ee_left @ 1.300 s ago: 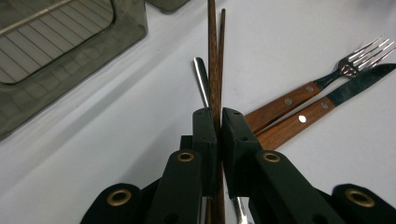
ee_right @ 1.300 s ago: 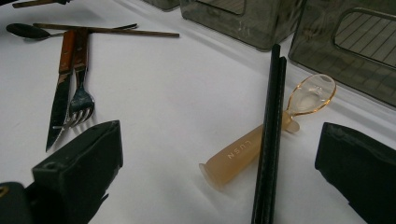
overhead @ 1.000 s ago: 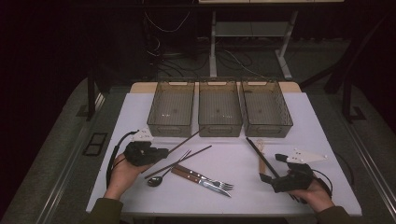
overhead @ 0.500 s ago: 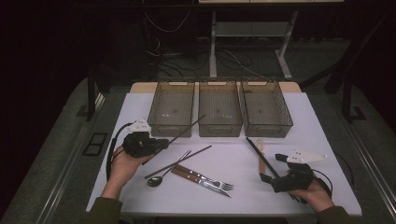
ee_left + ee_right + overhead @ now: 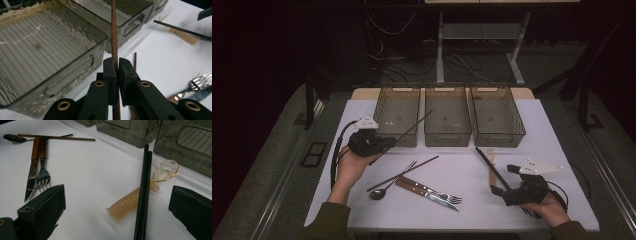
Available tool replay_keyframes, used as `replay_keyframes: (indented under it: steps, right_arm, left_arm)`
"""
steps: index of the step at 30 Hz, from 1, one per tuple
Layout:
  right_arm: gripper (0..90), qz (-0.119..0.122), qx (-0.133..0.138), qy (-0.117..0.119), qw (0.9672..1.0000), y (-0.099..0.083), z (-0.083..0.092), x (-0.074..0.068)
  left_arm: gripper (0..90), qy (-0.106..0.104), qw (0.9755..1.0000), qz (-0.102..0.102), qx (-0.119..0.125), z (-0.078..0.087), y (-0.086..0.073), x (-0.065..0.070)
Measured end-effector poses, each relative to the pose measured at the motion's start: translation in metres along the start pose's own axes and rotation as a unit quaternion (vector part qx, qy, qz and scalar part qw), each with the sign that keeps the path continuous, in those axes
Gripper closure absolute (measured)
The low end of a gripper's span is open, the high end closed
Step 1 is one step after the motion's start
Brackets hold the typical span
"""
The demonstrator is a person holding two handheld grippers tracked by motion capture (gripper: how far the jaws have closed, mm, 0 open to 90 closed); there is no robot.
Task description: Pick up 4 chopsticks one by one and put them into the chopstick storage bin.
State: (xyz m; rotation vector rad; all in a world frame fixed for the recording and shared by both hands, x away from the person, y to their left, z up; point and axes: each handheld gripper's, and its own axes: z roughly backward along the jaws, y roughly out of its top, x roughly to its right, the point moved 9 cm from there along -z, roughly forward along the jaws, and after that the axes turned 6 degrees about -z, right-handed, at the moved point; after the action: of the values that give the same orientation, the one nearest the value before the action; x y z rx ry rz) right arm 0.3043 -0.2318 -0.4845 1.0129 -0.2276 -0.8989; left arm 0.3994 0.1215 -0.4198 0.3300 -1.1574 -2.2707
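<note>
I see the left hand-held gripper (image 5: 379,145) clamped on a brown chopstick (image 5: 412,127), its pads pressed tight to the stick from both sides. The stick's long axis runs on a slant: from the jaws it points up and away toward the middle bin (image 5: 447,116), its far tip hanging over the gap between that bin and the left bin (image 5: 397,116). In the left gripper view the chopstick (image 5: 114,37) rises straight up between the pads, lifted off the desk (image 5: 472,200), crossing the near corner of a bin.

My right hand-held gripper (image 5: 507,189) sits well to the right of the middle bin and nearer to me, jaws spread wide and gripping nothing. Between them in the right gripper view lies a pair of black chopsticks (image 5: 143,195), pointing away toward the bins, resting across a clear amber spoon (image 5: 142,195); I cannot tell whether the pads touch them.

Counting: three grey bins in a row, the right bin (image 5: 497,116) being the last. On the desk in front of the middle bin lie one more brown chopstick (image 5: 404,172), one metal spoon (image 5: 384,189), one knife (image 5: 427,192) and one fork (image 5: 437,192), the last two with wooden handles.
</note>
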Motion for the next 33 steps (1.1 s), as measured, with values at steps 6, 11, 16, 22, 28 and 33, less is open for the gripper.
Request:
replay_keyframes:
  steps: [6, 11, 16, 22, 28, 33]
  right_arm:
    - [0.9, 0.0, 0.001, 0.0, 1.0, 0.0, 0.0, 0.0]
    - [0.9, -0.001, 0.002, 0.001, 1.0, 0.001, 0.0, 0.0]
    - [0.9, 0.0, 0.005, 0.002, 1.0, 0.001, 0.0, 0.0]
    - [0.9, -0.001, 0.007, 0.004, 1.0, 0.002, 0.001, 0.0]
    - [0.9, -0.001, 0.007, 0.005, 1.0, 0.002, 0.001, 0.0]
    - [0.9, -0.001, 0.007, 0.005, 1.0, 0.002, 0.001, 0.0]
  left_arm:
    - [83.8, 0.013, 0.9999, -0.004, -0.006, -0.003, 0.013, -0.012]
    - [83.8, 0.02, 0.9998, 0.001, -0.001, -0.007, 0.025, -0.023]
    - [83.8, 0.029, 0.9995, 0.0, -0.007, -0.017, 0.034, -0.033]
    - [83.8, 0.046, 0.9988, -0.012, -0.012, -0.026, 0.045, -0.047]
    - [83.8, 0.062, 0.998, -0.004, -0.011, -0.033, 0.052, -0.065]
    - [83.8, 0.073, 0.9972, 0.002, -0.015, -0.038, 0.051, -0.082]
